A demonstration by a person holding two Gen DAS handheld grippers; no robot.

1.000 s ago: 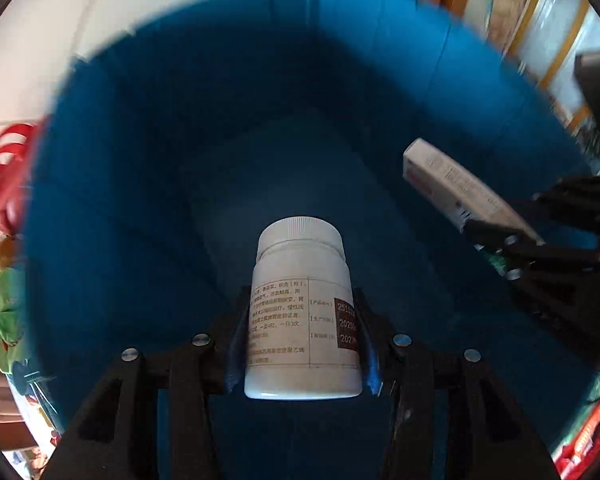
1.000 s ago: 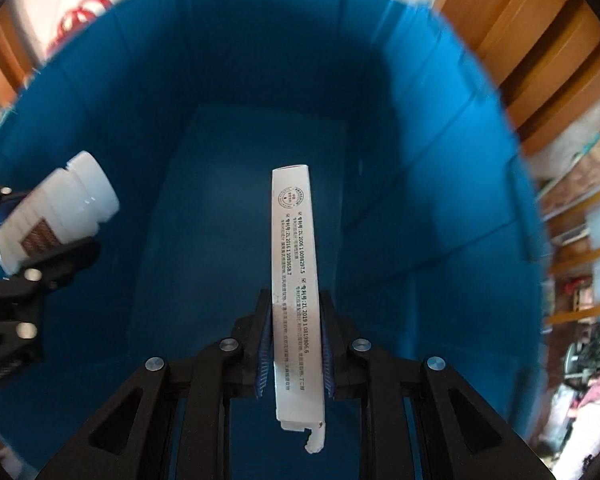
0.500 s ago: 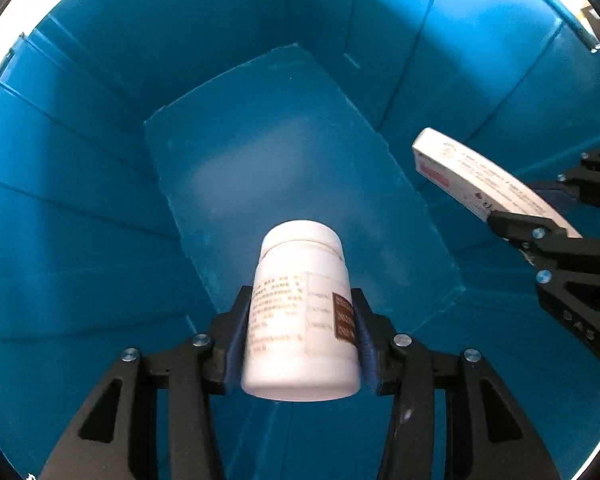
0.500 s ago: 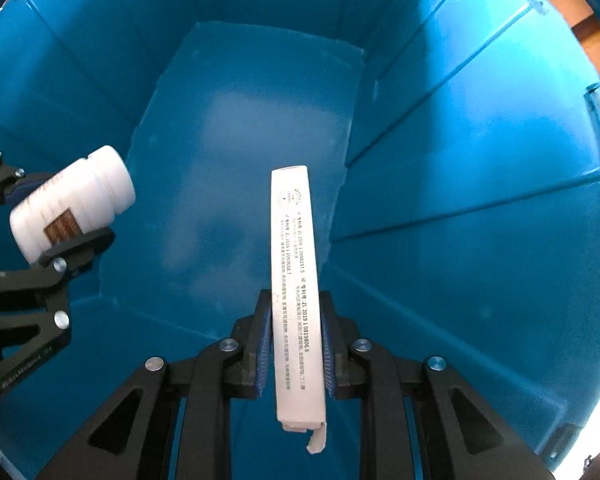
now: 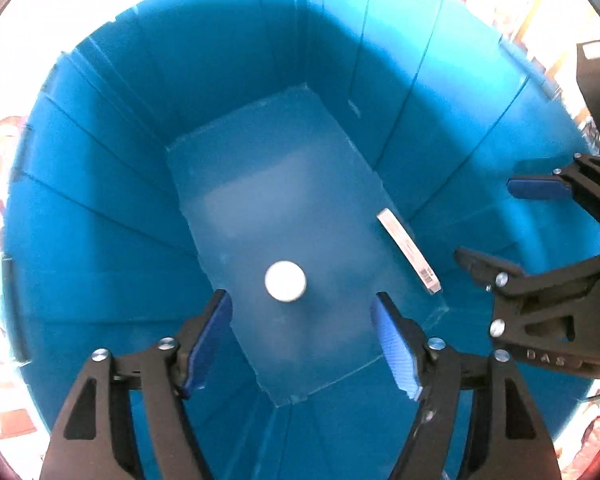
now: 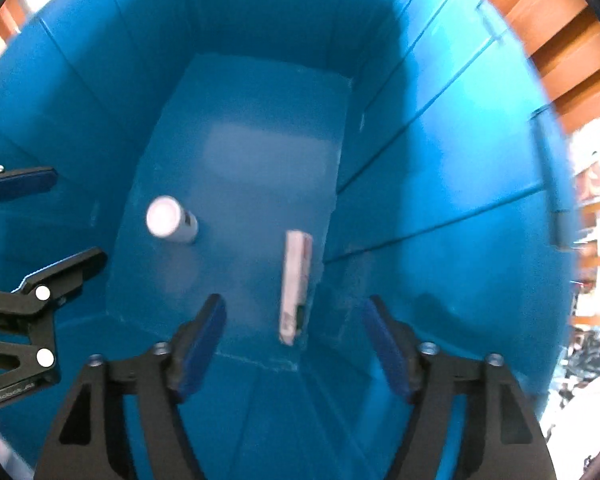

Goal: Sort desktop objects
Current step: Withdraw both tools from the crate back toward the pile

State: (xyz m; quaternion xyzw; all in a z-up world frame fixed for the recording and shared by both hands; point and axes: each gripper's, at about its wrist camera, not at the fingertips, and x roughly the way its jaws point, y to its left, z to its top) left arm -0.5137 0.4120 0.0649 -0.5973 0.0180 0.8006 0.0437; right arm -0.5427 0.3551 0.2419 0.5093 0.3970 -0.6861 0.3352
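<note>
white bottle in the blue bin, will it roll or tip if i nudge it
The white bottle looks round-sided with a flat cap, so it probably rolls once on its side. In the right wrist view it seems tilted, so it may tip easily. The flat box beside it could stop it.

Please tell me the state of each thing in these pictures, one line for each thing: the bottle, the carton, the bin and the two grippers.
White plastic pill bottle: released, inside the bin, cap toward the camera.
Long white cardboard carton: released, inside the bin by its right wall.
Deep blue plastic bin: open on top, holding both items.
Left gripper: jaws opening, nothing between them.
Right gripper: jaws opening, nothing gripped.
</note>
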